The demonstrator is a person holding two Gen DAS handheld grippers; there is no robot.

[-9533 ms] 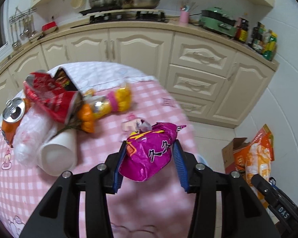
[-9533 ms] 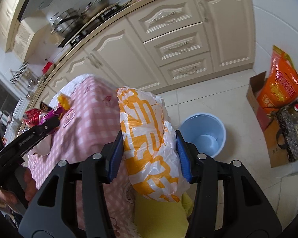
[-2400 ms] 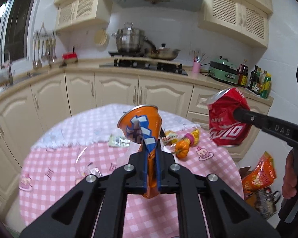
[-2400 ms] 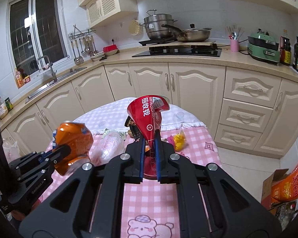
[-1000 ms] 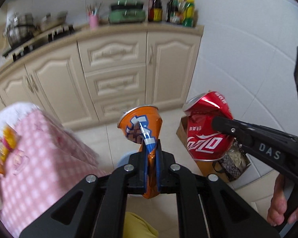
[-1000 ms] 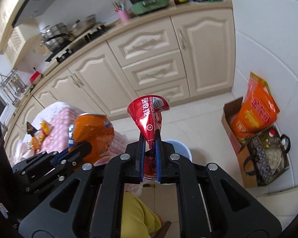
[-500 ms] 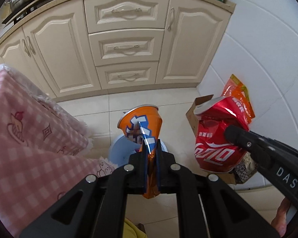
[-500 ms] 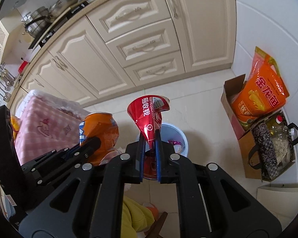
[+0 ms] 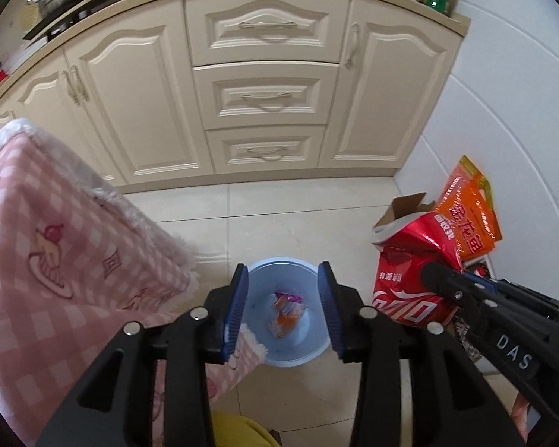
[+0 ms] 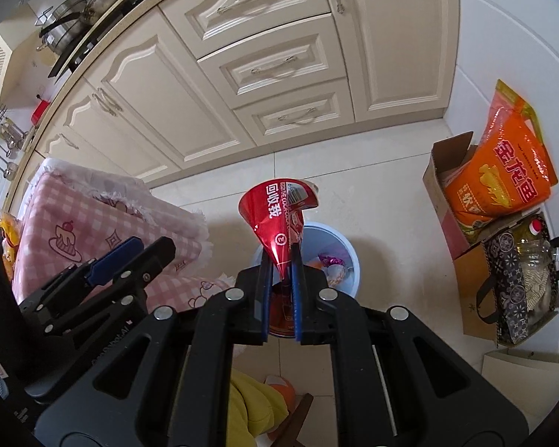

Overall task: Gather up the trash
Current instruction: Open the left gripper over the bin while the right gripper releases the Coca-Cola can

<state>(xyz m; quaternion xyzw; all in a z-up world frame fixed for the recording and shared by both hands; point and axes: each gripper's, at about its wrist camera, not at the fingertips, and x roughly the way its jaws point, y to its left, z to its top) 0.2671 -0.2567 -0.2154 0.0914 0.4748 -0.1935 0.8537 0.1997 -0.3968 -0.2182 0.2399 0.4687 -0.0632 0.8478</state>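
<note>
A light blue trash bin stands on the tiled floor below both grippers, with wrappers and orange trash inside. My left gripper is open and empty right above the bin. My right gripper is shut on a crushed red cola can, held above the bin. The can and right gripper also show at the right of the left wrist view. The open left gripper shows at the left of the right wrist view.
A table with a pink checked cloth hangs over the bin's left side. Cream cabinets stand behind. A cardboard box with an orange bag and a dark patterned bag sit on the floor at the right.
My left gripper has opened and the crushed orange can it held is gone from its jaws; orange trash now lies in the bin. Both grippers have moved closer over the bin.
</note>
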